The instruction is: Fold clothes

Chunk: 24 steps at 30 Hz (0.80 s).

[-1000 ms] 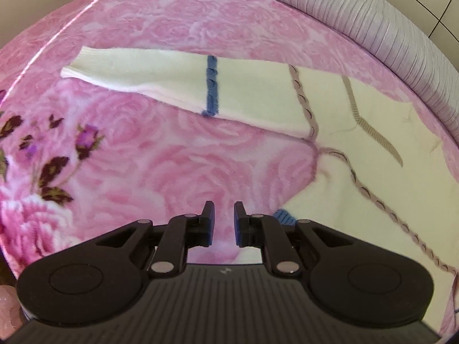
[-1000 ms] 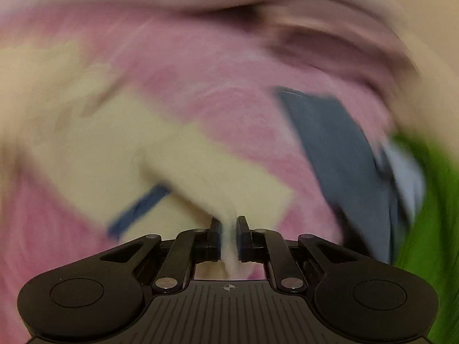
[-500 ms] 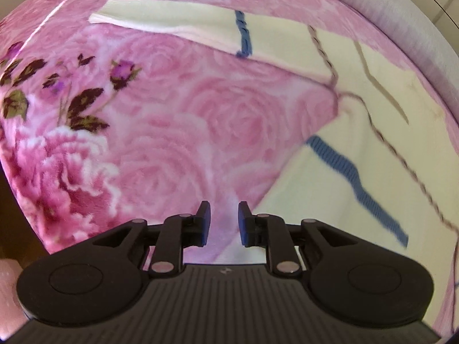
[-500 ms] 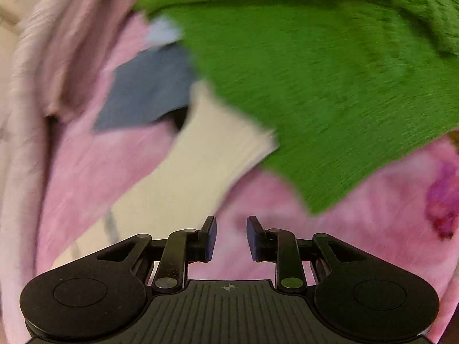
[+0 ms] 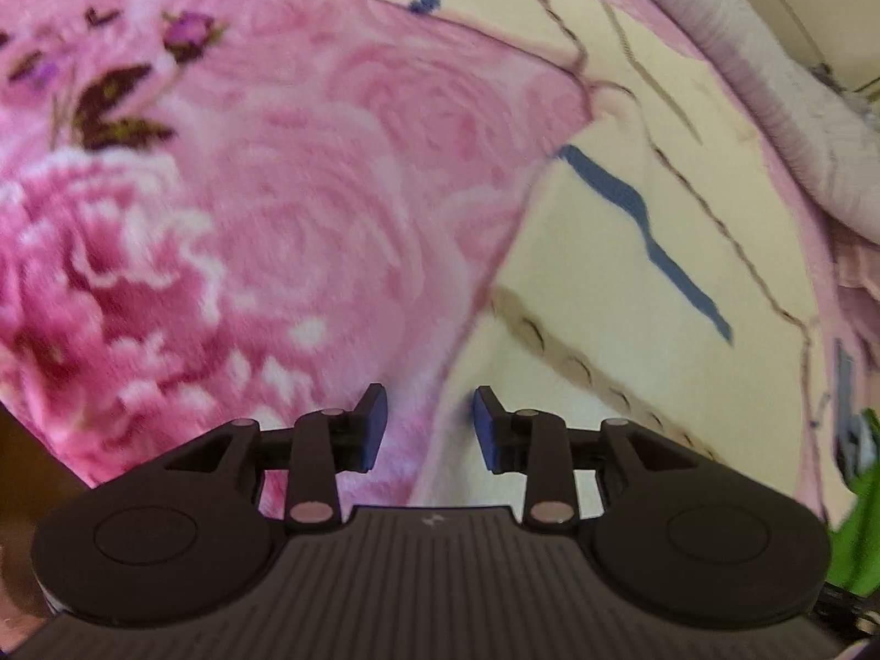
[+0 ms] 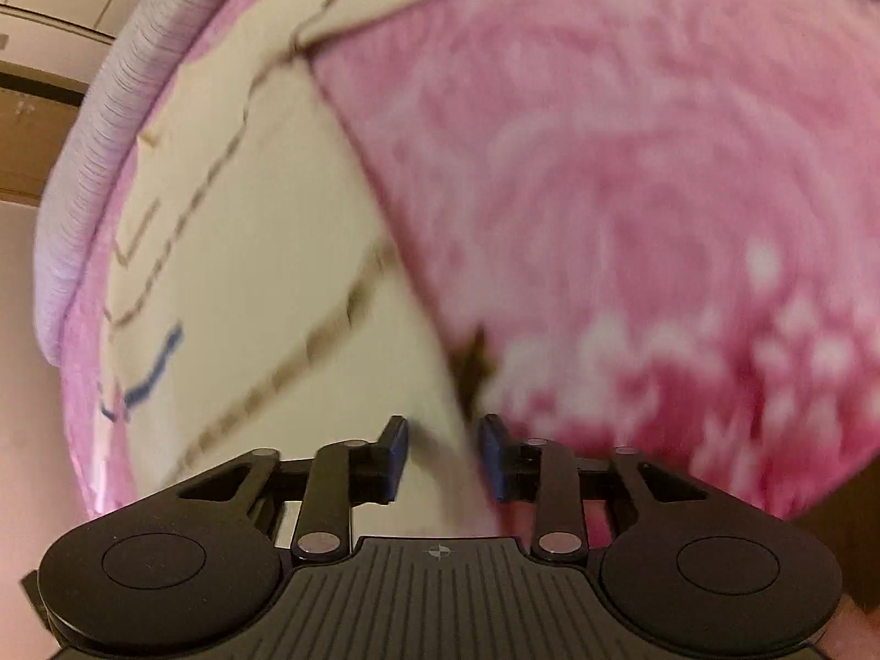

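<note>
A cream knit sweater [image 5: 649,297] with blue and brown stitched lines lies spread on a pink rose-pattern blanket [image 5: 308,209]. My left gripper [image 5: 429,412] hovers over the sweater's lower left edge; its jaws are opening and the cloth edge runs between them, with no pad pressing. In the right wrist view, which is blurred, the same sweater [image 6: 264,253] fills the left half. My right gripper [image 6: 443,434] hangs over its bottom hem edge, its jaws opening, with the hem edge between them and not pinched.
A lilac ribbed bolster [image 5: 781,110] runs along the far edge of the bed, also seen as the bolster [image 6: 104,126] at the upper left. Green cloth [image 5: 863,528] shows at the right edge. The blanket's edge drops off at the lower left.
Both grippers went from nearly shut to open. The left moved down toward the sweater's lower left edge. The right let go of cream cloth and swung past the green cloth to the hem.
</note>
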Tool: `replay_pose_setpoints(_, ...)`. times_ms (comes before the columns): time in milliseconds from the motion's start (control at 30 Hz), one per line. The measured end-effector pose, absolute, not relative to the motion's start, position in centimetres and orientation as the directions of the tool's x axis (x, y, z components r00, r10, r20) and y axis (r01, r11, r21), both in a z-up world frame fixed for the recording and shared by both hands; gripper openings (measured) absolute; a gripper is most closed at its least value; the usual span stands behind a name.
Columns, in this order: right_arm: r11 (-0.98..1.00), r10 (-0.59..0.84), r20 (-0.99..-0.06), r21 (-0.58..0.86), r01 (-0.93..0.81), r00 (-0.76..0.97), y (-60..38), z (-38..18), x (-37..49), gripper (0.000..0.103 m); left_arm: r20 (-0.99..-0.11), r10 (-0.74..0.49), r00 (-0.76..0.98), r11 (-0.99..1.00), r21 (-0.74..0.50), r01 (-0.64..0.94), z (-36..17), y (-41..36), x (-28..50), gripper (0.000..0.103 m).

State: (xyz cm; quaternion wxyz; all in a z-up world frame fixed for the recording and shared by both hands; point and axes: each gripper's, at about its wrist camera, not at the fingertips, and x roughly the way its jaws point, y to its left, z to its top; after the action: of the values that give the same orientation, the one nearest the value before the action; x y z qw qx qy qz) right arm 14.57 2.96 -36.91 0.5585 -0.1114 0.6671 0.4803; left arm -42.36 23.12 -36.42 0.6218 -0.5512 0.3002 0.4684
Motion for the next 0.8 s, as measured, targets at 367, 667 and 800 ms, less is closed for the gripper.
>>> replay_pose_setpoints(367, 0.494, 0.432, -0.875, 0.433, -0.754, -0.219, 4.1, -35.0, 9.5, 0.006, -0.786, 0.253, 0.565, 0.132, -0.55, -0.825, -35.5, 22.4, -42.4, 0.005)
replay_pose_setpoints(667, 0.565, 0.44, -0.878, 0.435, -0.701, -0.19, 1.4, -34.3, 9.9, 0.006, -0.838, 0.284, 0.466, 0.245, -0.407, -0.88, -34.3, 20.6, -43.3, 0.005)
replay_pose_setpoints(800, 0.534, 0.343, -0.934, 0.285, -0.796, -0.105, 2.2, -35.7, 7.9, 0.006, -0.878, 0.258, 0.404, 0.21, -0.357, -0.91, -36.0, 19.8, -42.6, 0.006)
